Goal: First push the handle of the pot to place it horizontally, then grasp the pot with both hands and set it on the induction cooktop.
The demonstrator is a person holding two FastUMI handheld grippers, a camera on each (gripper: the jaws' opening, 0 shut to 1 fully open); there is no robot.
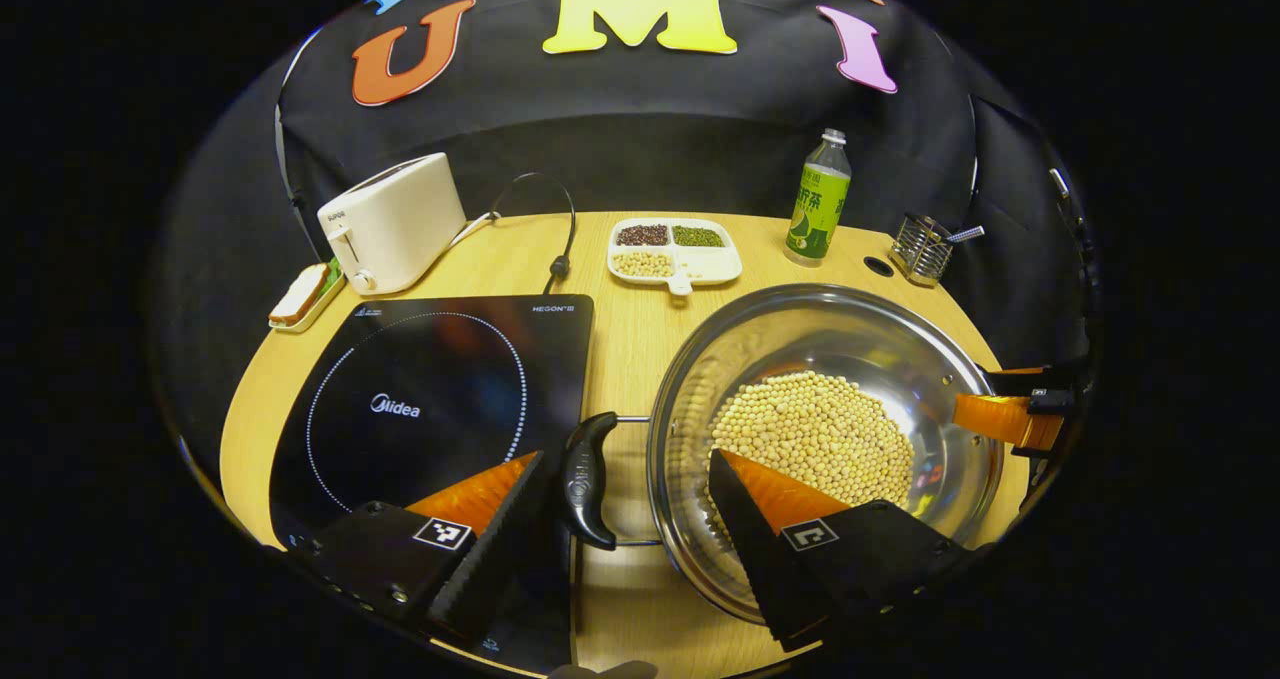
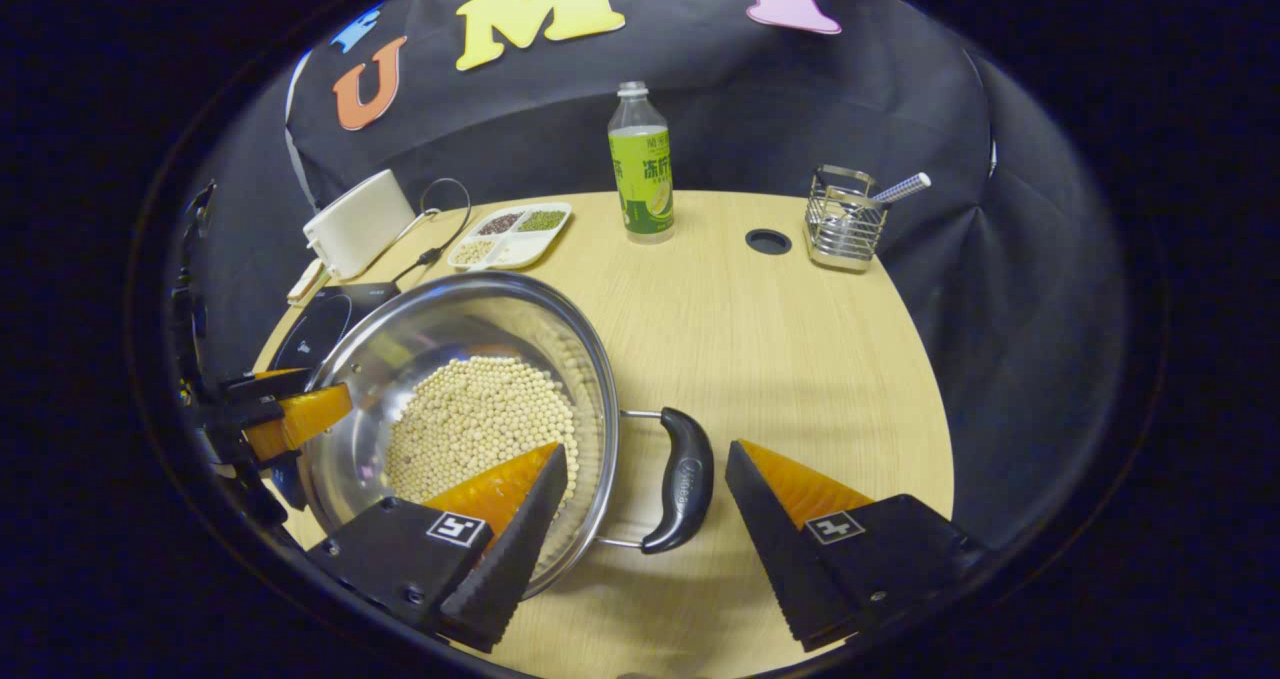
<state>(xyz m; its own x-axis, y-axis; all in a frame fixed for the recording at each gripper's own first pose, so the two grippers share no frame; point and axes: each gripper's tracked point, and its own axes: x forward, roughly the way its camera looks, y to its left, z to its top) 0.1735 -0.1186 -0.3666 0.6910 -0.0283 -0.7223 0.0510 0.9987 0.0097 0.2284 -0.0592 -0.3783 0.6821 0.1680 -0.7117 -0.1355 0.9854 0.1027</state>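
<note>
1. Left tool (image 1: 625, 504): jaws spread wide, straddling the pot's left handle (image 1: 588, 479); one finger sat over the induction cooktop (image 1: 430, 409), the other inside the pot rim above the beans. No contact with the handle could be confirmed.
2. Right tool (image 2: 645, 494): jaws spread wide, straddling the pot's right handle (image 2: 682, 479); one finger lay over the bowl, the other over bare counter (image 2: 780, 339). The handle lay between the fingers, apart from both.
3. Steel pot (image 1: 880, 339): stood on the counter just beside the cooktop, between the two tools, holding soybeans (image 1: 815, 434).
4. Ahead of the left tool: divided tray of beans (image 1: 675, 251), green drink bottle (image 1: 820, 199), wire holder (image 1: 920, 249), white toaster (image 1: 392, 221), small dish (image 1: 305, 297) beside the toaster.
</note>
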